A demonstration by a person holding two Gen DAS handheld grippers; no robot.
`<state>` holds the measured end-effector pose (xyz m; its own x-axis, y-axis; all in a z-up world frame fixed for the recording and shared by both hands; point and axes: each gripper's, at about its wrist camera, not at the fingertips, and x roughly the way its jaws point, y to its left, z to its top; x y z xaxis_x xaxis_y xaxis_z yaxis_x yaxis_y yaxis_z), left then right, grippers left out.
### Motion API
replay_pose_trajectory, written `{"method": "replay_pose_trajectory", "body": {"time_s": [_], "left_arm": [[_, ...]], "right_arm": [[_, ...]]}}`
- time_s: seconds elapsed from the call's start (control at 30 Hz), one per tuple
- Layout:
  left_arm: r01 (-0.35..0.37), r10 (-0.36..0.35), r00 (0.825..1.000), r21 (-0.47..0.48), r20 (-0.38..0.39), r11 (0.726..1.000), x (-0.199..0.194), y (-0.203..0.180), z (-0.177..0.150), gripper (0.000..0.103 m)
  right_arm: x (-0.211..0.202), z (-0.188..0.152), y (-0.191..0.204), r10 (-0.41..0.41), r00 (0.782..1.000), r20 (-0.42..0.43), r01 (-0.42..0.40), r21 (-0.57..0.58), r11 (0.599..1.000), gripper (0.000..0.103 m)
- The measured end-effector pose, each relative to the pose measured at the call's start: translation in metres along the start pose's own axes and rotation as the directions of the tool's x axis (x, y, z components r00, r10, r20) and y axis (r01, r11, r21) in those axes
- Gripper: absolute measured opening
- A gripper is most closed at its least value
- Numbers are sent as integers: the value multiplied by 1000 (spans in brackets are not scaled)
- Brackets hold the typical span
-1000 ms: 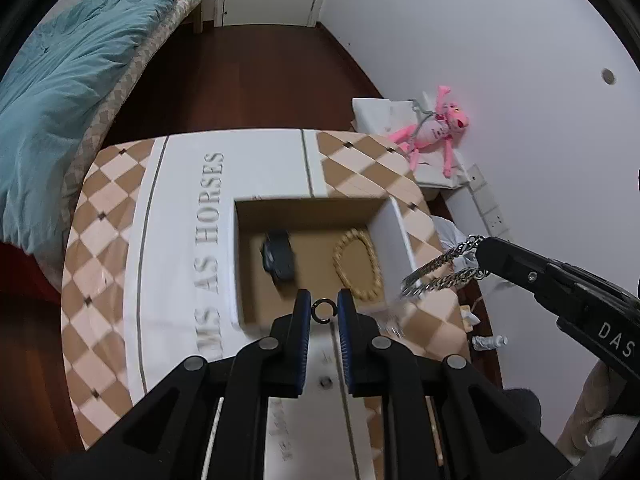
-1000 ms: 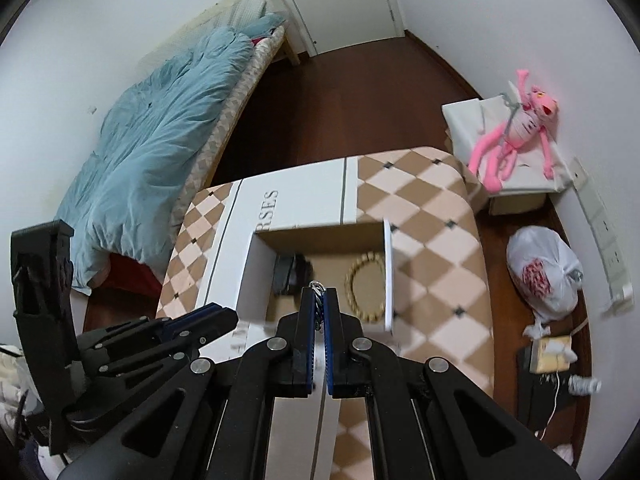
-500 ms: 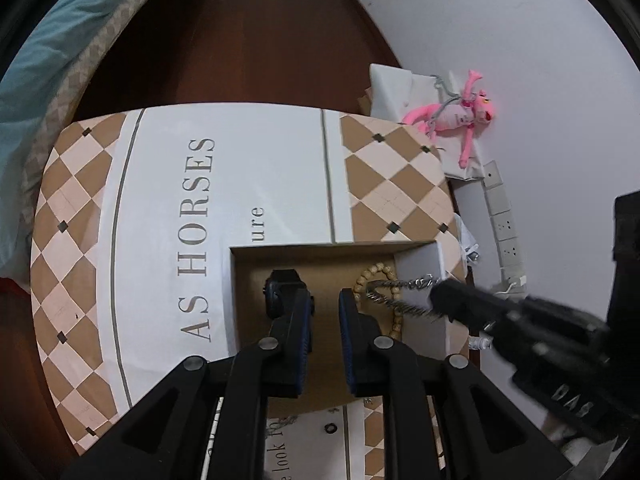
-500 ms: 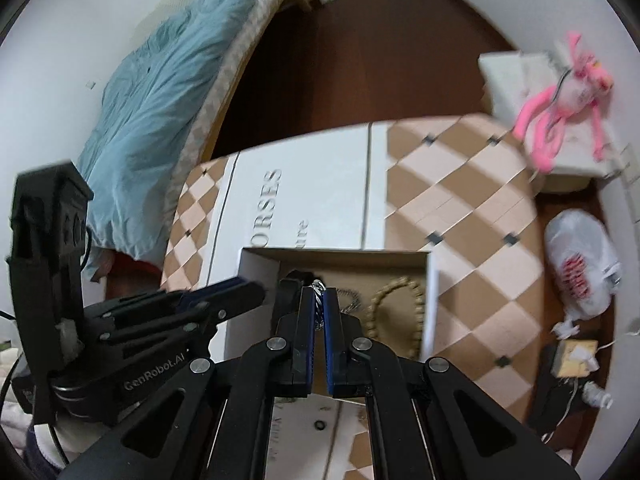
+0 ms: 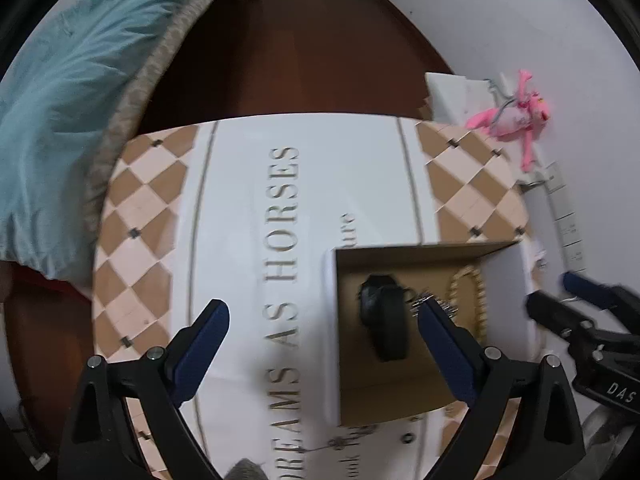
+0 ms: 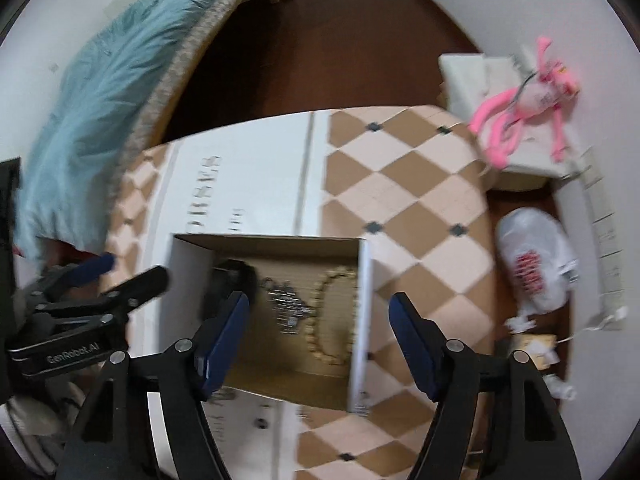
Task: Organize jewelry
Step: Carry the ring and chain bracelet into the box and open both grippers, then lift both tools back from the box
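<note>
Jewelry is seen lying in an open cardboard box (image 6: 362, 312) set on a table covered with a checkered cloth (image 6: 404, 184). Across the box floor, left to right, a black watch (image 6: 230, 280), a silver chain (image 6: 288, 304) and a beaded bracelet (image 6: 334, 316) are laid, the chain between the other two. The left gripper (image 5: 322, 314) is held over the box's left wall, its jaws just spread wide with nothing between them. The right gripper (image 6: 320, 314) is poised above the chain and bracelet, jaws likewise just parted, gripping nothing.
</note>
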<state>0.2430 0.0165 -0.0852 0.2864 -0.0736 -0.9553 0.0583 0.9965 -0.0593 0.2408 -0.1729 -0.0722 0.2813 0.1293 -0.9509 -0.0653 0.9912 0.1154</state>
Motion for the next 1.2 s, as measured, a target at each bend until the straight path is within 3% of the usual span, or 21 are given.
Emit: {"method": "replay_pose_trajectory", "body": {"time_s": [0.03,0.17,0.57,0.8,1.2], "left_arm": [[-10,10,1000,2,5,1000,1,0,-3,96],[-64,63,997,10,40,998,3,1,-24,97],[-96,97,992,-11,86,995,-6,0,-53,98],[-114,117,980,-25,161,993,-38,-3,-70,98],[-104,113,955,-50,273,993,-103,-11,-105,98]], "right_arm": [[0,-4,0,-38,999,1,38,-9,999,91],[7,-24,5,-141,990,18,141,-37,989,95],[6,-57,6,-151,988,37,150,21,988,96],[-30,-69,13,-176,976,125,173,37,984,96],[-113,-106,24,-209,931,300,201,59,978,96]]}}
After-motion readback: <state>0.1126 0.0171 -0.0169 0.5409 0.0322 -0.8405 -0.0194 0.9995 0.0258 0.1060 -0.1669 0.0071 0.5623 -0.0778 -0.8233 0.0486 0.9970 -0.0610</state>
